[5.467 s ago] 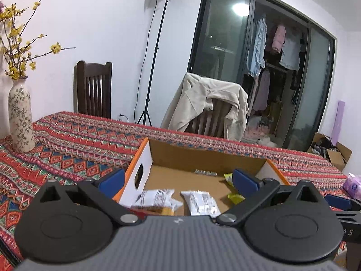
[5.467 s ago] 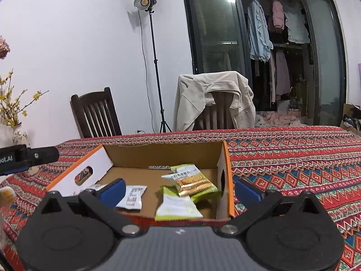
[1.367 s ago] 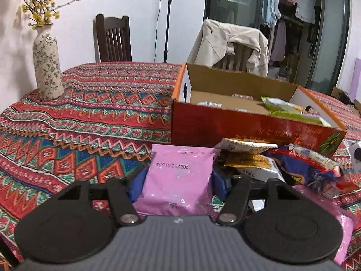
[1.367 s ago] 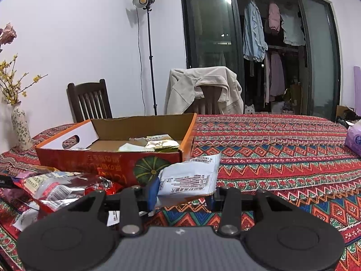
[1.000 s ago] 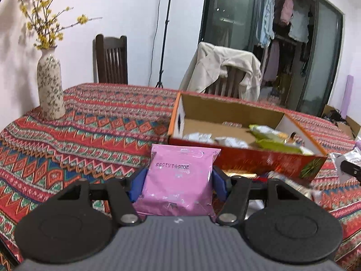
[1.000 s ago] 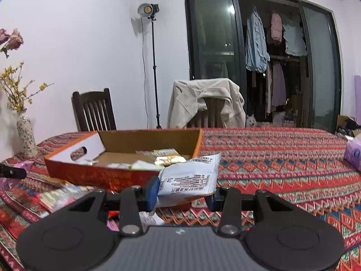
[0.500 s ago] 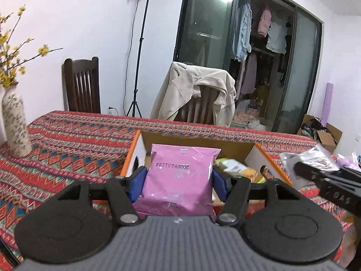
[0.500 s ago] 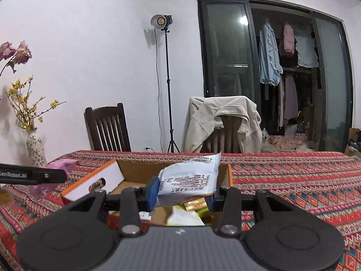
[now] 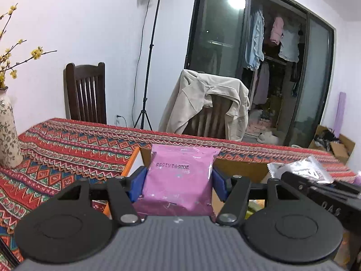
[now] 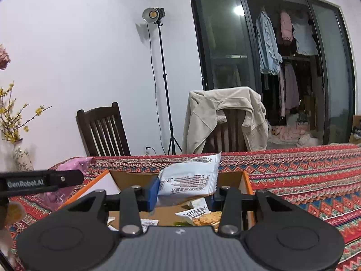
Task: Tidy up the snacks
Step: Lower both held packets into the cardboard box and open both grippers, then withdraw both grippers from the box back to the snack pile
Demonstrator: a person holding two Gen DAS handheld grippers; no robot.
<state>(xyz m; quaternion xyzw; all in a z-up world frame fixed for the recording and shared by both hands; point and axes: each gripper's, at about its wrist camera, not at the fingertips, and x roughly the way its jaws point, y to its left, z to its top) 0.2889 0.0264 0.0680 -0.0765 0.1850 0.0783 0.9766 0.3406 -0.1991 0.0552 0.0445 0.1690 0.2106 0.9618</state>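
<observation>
Left gripper (image 9: 179, 181) clamped on pink packet (image 9: 180, 178), held up over the near-left end of the box (image 9: 133, 161). Right gripper (image 10: 183, 190) pinched on white packet (image 10: 188, 181), above the box's right half where other snacks (image 10: 203, 216) lie. Box sits on the table (image 10: 304, 180).

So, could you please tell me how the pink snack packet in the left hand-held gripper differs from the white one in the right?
The pink plastic snack packet is plain apart from a stamped date code; the white snack packet with black print is covered in text. The pink packet looks wider, holding the left hand-held gripper further apart than the right hand-held gripper. Both are clamped and held above the open cardboard box.
</observation>
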